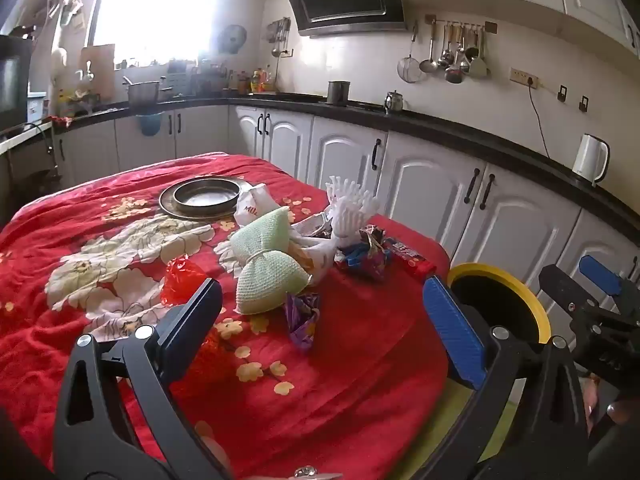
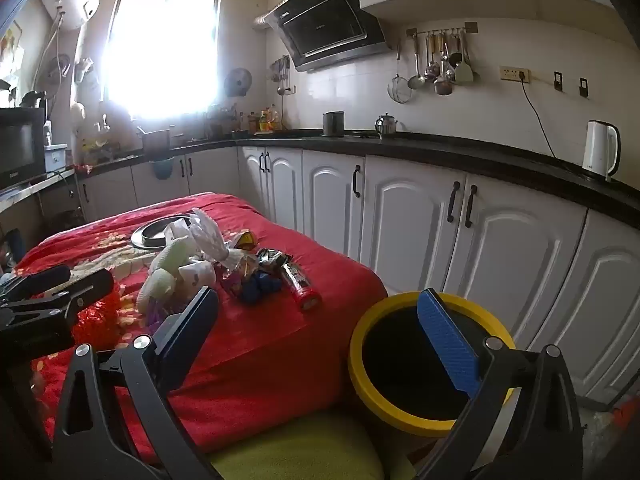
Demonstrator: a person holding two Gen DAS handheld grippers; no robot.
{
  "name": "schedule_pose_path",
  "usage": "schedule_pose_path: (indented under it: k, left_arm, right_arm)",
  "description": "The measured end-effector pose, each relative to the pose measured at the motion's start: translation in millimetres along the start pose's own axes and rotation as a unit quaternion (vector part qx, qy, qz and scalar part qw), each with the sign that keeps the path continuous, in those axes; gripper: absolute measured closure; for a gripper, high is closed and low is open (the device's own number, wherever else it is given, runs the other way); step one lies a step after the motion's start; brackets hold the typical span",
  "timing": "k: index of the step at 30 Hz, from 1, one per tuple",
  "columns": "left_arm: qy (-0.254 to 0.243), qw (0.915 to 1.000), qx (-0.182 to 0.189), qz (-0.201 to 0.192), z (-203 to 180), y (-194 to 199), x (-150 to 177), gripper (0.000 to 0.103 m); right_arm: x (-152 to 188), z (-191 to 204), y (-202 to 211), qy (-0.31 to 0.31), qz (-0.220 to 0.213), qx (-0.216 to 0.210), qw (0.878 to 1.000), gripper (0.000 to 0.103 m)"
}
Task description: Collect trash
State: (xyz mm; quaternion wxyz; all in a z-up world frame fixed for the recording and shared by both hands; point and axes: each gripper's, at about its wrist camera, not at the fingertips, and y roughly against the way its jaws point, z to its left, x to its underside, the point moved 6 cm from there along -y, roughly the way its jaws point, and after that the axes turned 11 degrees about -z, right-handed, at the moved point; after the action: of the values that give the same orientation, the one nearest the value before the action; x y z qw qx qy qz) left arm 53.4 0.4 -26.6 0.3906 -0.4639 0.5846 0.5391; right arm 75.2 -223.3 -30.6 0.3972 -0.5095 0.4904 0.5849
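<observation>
Two grippers: we hold both wide apart, gripping nothing.
Left gripper point(image 1: 322, 328): over the red cloth point(image 1: 352, 360), near purple wrapper point(image 1: 302, 318).
Right gripper point(image 2: 320, 340): between cloth and bin.
Trash pile point(image 1: 360, 252): on the cloth.
Yellow-rimmed bin point(image 2: 400, 408): beside the table.

Daylight pours through the window point(image 1: 156, 12) — blown out to white, with haze bleeding over the wall and counter clutter beside it. Both fisheye views bend the cabinets point(image 2: 420, 216) and darken at the corners — the red cloth point(image 1: 360, 340) stays bright and fairly sharp.
</observation>
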Motion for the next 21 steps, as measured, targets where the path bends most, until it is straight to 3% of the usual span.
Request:
schedule_pose_path:
  k: [8, 12, 14, 21]
  left_arm:
    - [-0.005, 1.0000, -0.002, 0.003, 0.0, -0.4, 0.5, 0.011]
    - [-0.004, 1.0000, -0.002, 0.002, 0.1, -0.1, 0.2, 0.011]
    - [-0.004, 1.0000, -0.001, 0.001, 0.1, 0.5, -0.2, 0.011]
    - [-0.007, 1.0000, -0.002, -0.001, -3.9, 0.6, -0.2, 0.011]
  right_arm:
    - [-0.5, -2.0, 3.7, 0.002, -0.005, 0.005, 1.000, 0.006]
    - [-4.6, -7.0, 32.9, 0.005, -0.008, 0.007, 1.000, 0.006]
    - [0.0, -4.4, 2.0, 0.000, 0.009, 0.002, 1.000, 0.006]
    - [1.4, -3.8, 2.5, 0.000, 0.007, 0.003, 1.000, 0.006]
